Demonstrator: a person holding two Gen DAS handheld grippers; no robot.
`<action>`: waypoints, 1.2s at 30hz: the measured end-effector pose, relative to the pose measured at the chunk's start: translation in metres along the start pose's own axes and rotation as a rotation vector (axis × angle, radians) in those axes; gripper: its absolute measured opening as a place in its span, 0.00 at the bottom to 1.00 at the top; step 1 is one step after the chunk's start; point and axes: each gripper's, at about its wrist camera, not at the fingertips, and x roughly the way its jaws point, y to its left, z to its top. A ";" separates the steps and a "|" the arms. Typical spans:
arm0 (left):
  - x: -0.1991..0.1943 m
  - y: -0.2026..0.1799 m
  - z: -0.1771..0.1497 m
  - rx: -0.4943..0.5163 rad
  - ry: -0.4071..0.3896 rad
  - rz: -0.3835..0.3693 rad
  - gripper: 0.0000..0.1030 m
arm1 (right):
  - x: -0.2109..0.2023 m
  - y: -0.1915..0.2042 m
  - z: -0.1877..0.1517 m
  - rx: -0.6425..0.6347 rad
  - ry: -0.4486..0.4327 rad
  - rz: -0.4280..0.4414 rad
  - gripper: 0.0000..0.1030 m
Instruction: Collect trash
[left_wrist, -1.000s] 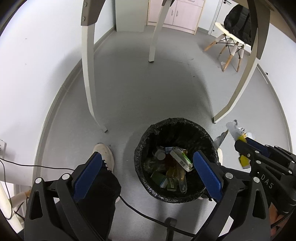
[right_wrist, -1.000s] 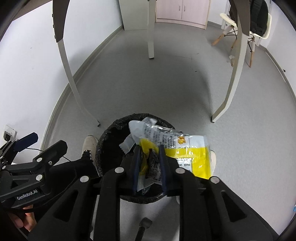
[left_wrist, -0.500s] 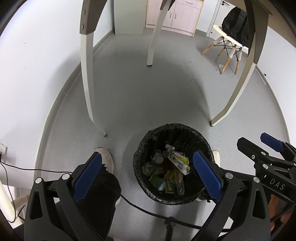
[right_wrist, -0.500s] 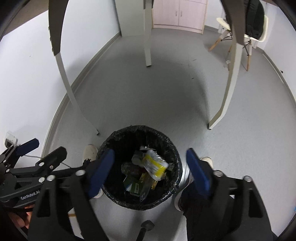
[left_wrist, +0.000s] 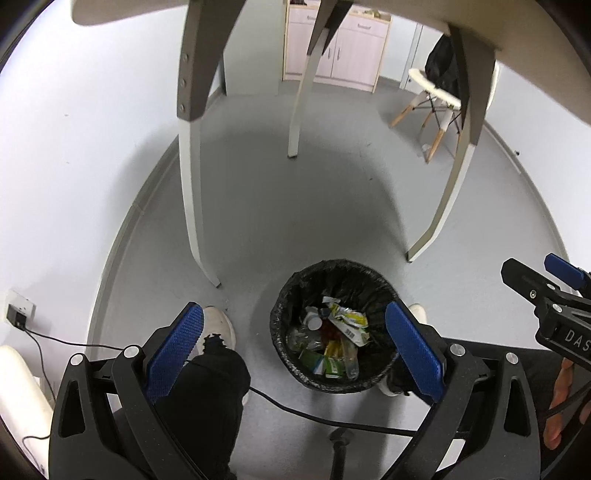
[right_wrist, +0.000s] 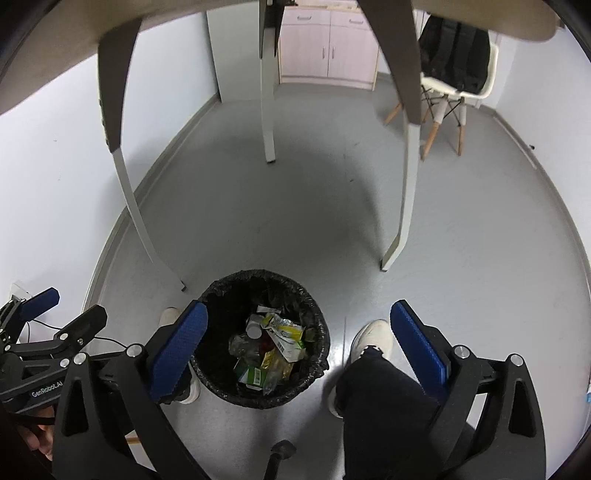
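Both grippers hang above the trash bin (right_wrist: 261, 338), which stands on the grey floor (right_wrist: 314, 221) under the near edge of the table (right_wrist: 332, 14), between the person's two white shoes. The right gripper (right_wrist: 299, 343) has just been opening its jaws; they stand wide apart with nothing between the blue pads. The left gripper (left_wrist: 295, 350) is likewise spread wide and carries nothing. The yellow-and-white snack wrapper (right_wrist: 284, 334) lies on top of the pile inside the bin's black liner, near the far side, resting on bottles, a white cap and green cartons. Judgement: this drop-off is done, as the wrapper is fully inside the rim and free of both tools. No loose litter shows on the floor in either view. Whether more trash waits on the tabletop cannot be told; only its underside and legs are visible.
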 end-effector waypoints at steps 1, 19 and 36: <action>-0.010 -0.001 0.002 0.001 -0.011 -0.003 0.94 | -0.007 0.001 0.002 -0.002 -0.008 -0.001 0.92; -0.194 -0.024 0.002 0.019 -0.230 -0.071 0.94 | -0.197 0.004 0.003 0.010 -0.237 -0.014 0.92; -0.241 -0.034 -0.021 0.055 -0.298 -0.079 0.94 | -0.278 0.004 -0.023 0.025 -0.333 -0.017 0.93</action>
